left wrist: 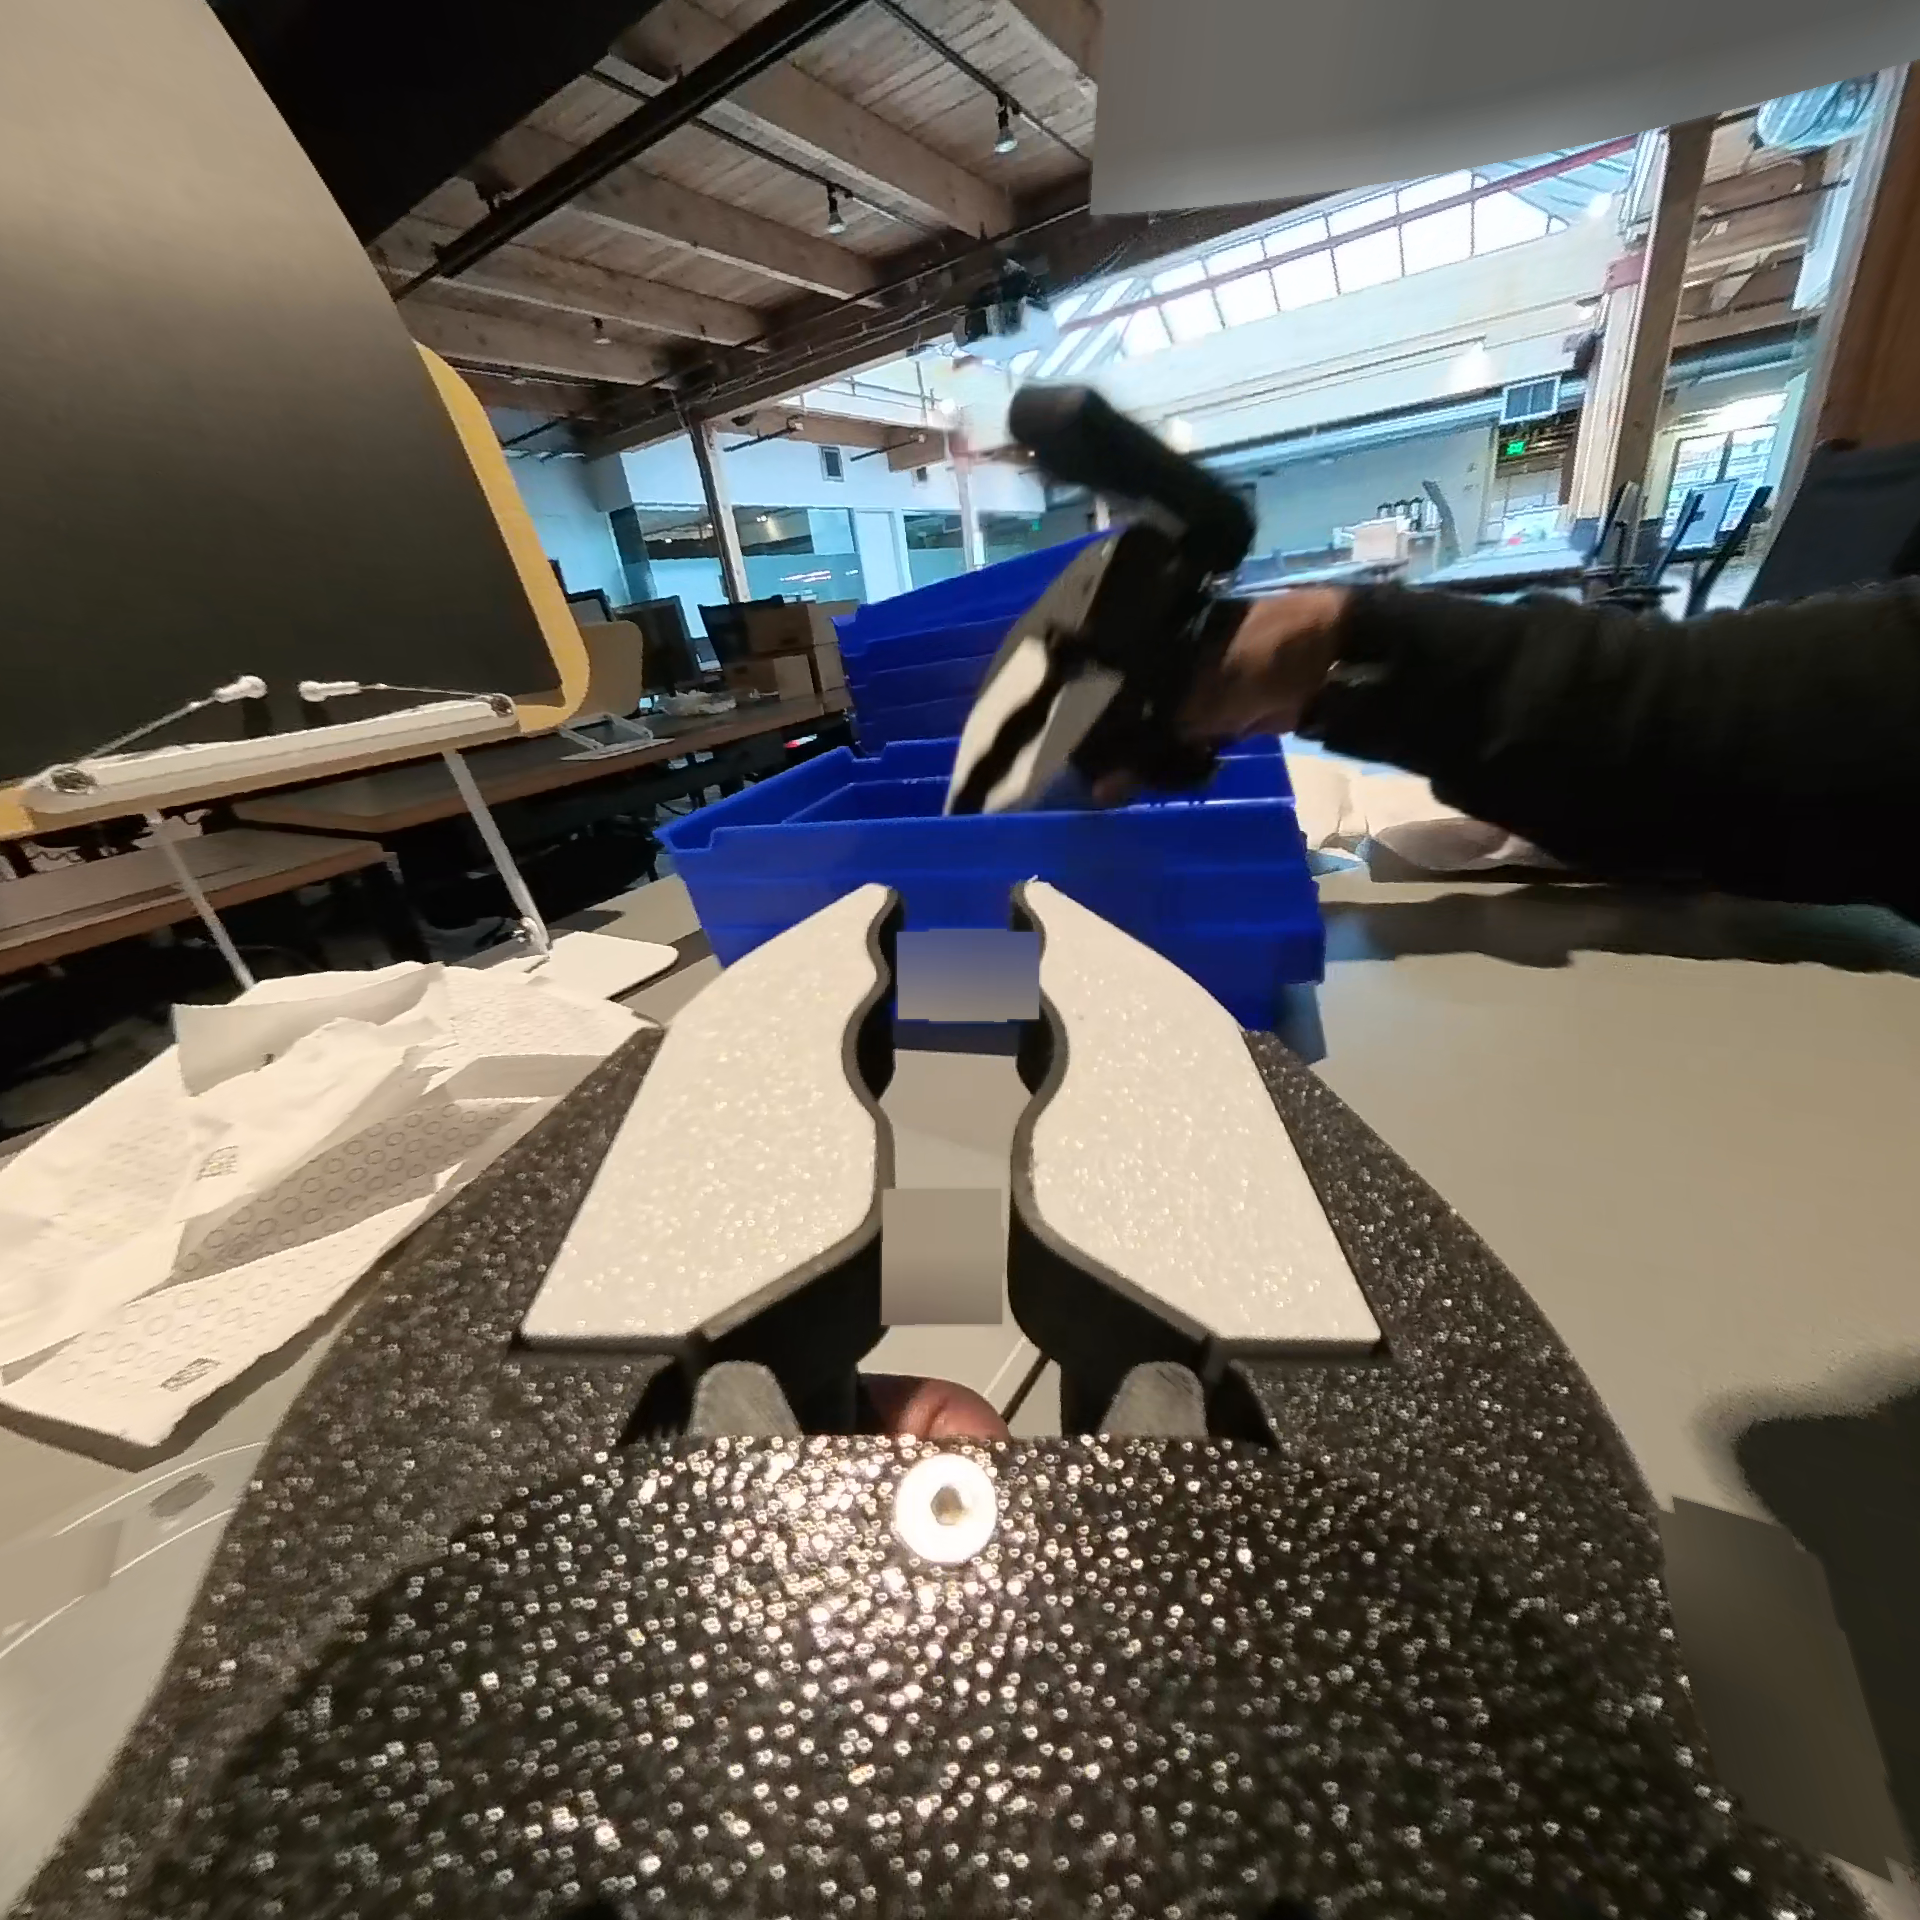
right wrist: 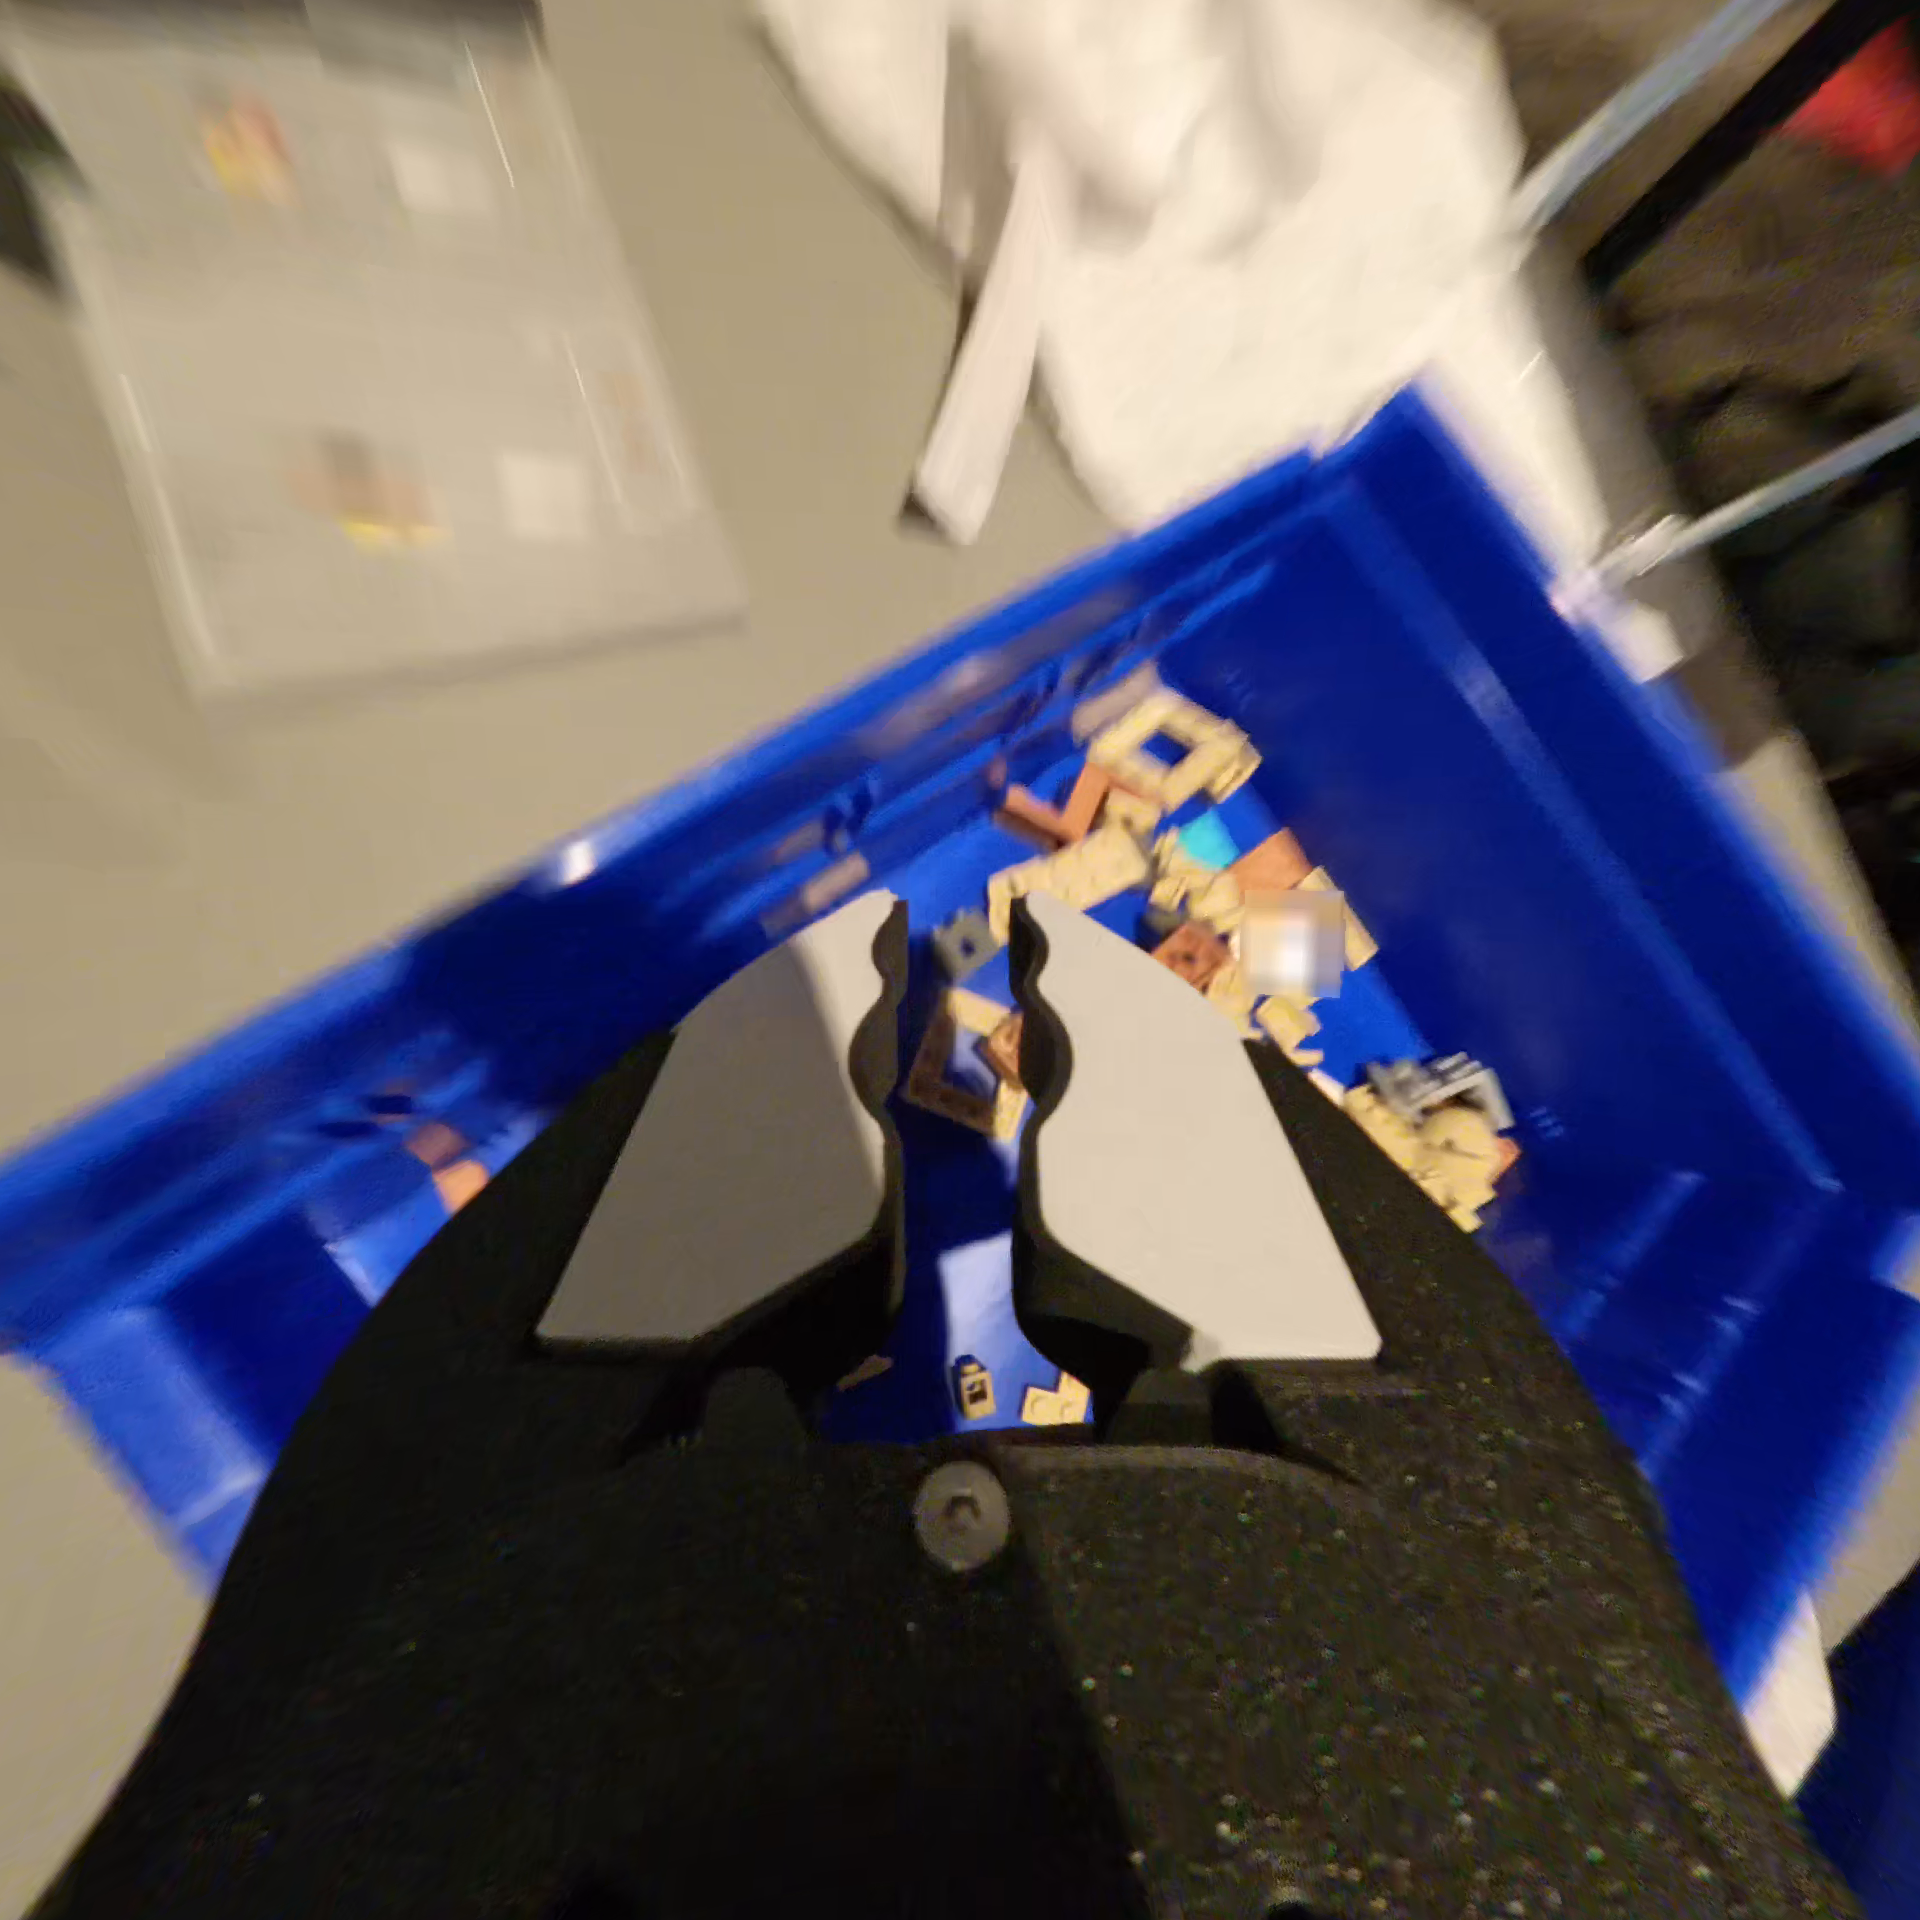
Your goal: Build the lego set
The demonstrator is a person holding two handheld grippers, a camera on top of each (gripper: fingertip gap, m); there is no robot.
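Both the right hand-held gripper and the left hand-held gripper are slightly open, empty. The lego pieces in the blue bin look small, light, stiff; pinch one by its flat sides.

1. Two grippers: the left gripper over the grey table, and the right gripper over the nearest blue bin.
2. Blue bins: at least three, one nearest and a stack of others behind it; the exact number in the stack cannot be told.
3. Lego pieces in the bin: many, too blurred for an exact count. Most are tan, a few are brown, one is light blue, and about three are grey.
4. One instruction booklet toward the table's far left.
5. Torn white paper bags: several in a heap near the table's left edge; number unclear.
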